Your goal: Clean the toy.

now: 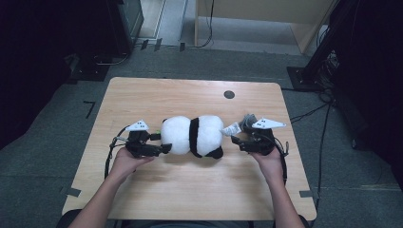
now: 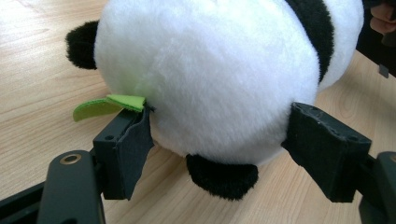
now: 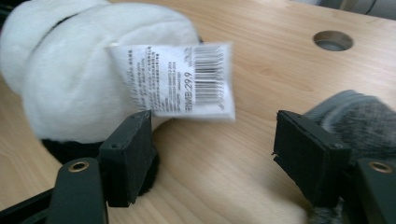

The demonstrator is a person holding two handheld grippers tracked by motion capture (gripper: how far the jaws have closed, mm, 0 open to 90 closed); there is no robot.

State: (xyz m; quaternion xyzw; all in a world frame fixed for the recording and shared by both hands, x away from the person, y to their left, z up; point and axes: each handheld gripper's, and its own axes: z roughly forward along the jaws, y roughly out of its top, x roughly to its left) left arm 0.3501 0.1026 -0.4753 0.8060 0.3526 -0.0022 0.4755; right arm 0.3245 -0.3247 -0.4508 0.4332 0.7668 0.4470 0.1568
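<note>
Your plush panda lies on its side at the middle of the table, a round white body with a black band, black ears and a small green leaf. Your left tongs clasp its white end between both pads. Your right tongs stand released beside its barcoded white tag, with a grey fuzzy thing close by.
</note>
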